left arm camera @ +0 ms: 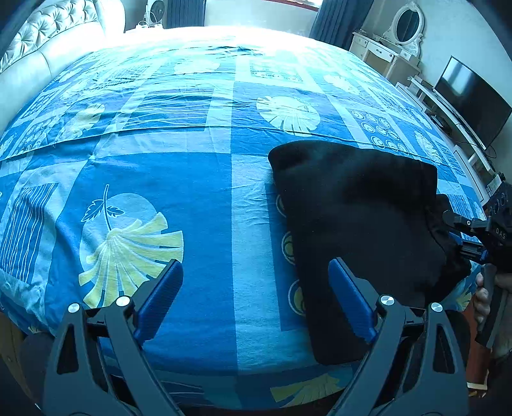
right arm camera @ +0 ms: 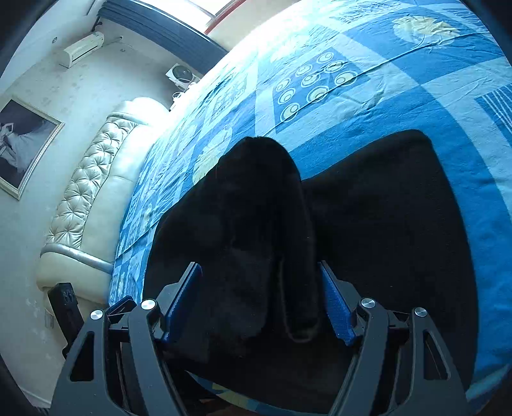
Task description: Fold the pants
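Black pants (left arm camera: pixel 358 217) lie folded into a thick pad on the blue patterned bed sheet (left arm camera: pixel 192 192), near the bed's front right edge. My left gripper (left arm camera: pixel 255 265) hangs open over bare sheet just left of the pants, with nothing between its blue pads (left arm camera: pixel 160 297). My right gripper (left arm camera: pixel 457 235) sits at the right end of the pants. In the right wrist view a thick raised fold of the pants (right arm camera: pixel 256 208) fills the gap of the right gripper (right arm camera: pixel 258 267), pressed by both pads. The rest of the pants (right arm camera: pixel 384 224) lies flat behind.
A tufted cream headboard (left arm camera: pixel 48 41) runs along the far left of the bed. A dressing table with an oval mirror (left arm camera: pixel 406 25) and a television (left arm camera: pixel 473 99) stand at the right. A person's hand (left arm camera: pixel 481 300) holds the right gripper's handle.
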A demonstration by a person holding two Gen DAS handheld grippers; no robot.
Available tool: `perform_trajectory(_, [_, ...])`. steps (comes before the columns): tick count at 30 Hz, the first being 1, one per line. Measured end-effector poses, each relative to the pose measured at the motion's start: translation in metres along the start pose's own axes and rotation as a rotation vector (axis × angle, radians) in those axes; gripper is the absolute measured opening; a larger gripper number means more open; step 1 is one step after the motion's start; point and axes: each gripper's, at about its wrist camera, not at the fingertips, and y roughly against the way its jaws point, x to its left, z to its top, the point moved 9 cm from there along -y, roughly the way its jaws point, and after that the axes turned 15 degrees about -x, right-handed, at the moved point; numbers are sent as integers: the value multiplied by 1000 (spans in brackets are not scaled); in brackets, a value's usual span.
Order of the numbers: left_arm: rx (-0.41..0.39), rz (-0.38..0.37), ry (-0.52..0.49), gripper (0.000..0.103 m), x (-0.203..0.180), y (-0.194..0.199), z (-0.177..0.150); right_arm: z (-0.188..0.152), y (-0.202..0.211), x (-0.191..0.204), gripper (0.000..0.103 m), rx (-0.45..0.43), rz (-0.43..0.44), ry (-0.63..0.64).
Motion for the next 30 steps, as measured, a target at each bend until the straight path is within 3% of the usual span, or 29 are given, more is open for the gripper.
perform_trajectory(3, [28,-15,0,92,2,-4,-5,-14,-11,10,28,62,-33,67])
perform_trajectory(6, [33,-24,7,92,1,-5,-7,-12,-2,19,17,45,-59,110])
perform_trajectory(11, [28,-54,9,92,-6,-2,-7,26,52,50,14,-105,-39,188])
perform_trajectory(15, [36,-89,26,92,-16,-4,-6,43,95,40,14,-183,-107,235])
perform_trajectory(21, [38,-134,-2,92,-46,-7,-9,30,88,-60,14,-139,-277,121])
perform_trajectory(26, [52,-146,-19,92,-64,-13,-15,16,77,-88,15,-159,-198,-25])
perform_trajectory(30, [61,-150,-21,92,-71,-16,-19,16,77,-88,19,-156,-177,-32])
